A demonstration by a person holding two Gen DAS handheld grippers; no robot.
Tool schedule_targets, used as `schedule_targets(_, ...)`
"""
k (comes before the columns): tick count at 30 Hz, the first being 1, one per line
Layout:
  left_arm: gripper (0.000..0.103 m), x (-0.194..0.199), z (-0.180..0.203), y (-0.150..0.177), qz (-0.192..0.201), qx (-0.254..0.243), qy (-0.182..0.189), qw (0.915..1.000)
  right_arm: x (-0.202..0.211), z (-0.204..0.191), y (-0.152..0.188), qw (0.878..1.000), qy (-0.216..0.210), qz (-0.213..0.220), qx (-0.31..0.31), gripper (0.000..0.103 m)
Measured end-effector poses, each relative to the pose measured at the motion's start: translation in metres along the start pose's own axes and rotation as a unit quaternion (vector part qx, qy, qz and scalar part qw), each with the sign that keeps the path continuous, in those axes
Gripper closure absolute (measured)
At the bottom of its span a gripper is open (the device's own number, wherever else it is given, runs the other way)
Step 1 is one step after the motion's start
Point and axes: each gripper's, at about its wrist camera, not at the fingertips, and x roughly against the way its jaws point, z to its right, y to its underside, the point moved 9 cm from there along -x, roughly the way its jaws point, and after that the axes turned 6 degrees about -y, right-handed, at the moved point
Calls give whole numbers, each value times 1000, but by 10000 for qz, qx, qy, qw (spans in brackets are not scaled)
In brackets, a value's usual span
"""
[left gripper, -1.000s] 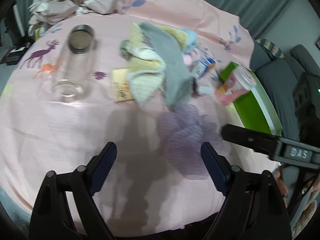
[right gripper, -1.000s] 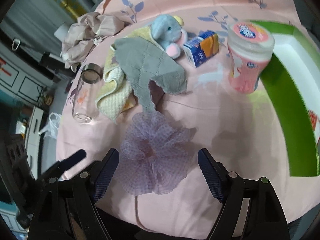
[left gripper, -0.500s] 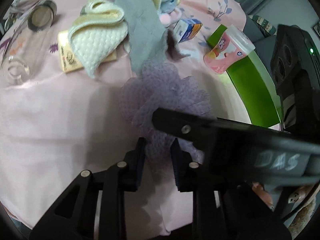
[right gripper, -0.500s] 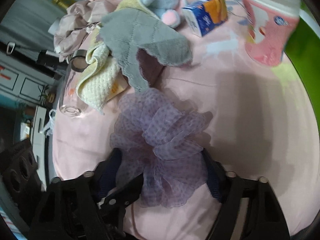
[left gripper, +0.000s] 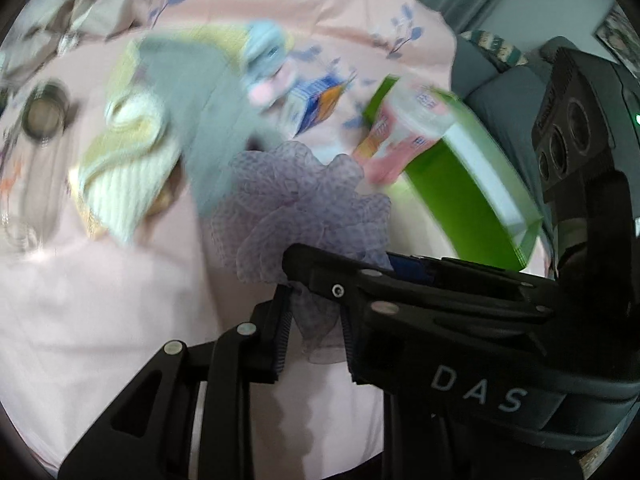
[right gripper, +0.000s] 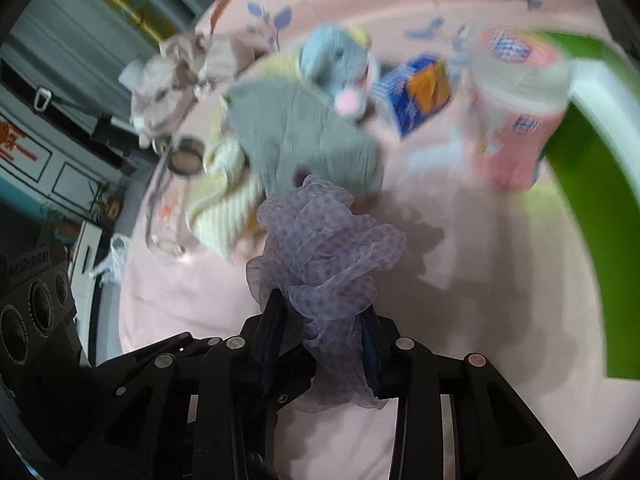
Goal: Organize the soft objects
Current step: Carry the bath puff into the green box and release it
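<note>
The scrunchie (right gripper: 324, 248) in the middle is light purple with small dots. The cloth (right gripper: 296, 136) above it is grey, and the towel (right gripper: 228, 208) to the left is pale yellow. The toy (right gripper: 336, 60) is blue with a pink nose. The tray (right gripper: 596, 200) at right is bright green. The tablecloth (right gripper: 480, 280) is pink with blue leaves.

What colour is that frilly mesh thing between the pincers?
Pale lilac mesh puff with small purple dots, clearest in the right wrist view.

Background clutter (plush toy (right gripper: 336, 60)) motion-blurred
</note>
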Motion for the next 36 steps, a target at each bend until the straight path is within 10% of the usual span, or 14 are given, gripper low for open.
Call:
schedule_targets(17, 84, 22, 145, -94, 932, -1407, 687, 9833, 146, 71, -80, 9777, 709, 1928, -437, 65)
schedule_targets(36, 83, -67, 215, -72, 101, -1859, 778, 9794, 146, 193, -53, 9573, 740, 1874, -2071, 65)
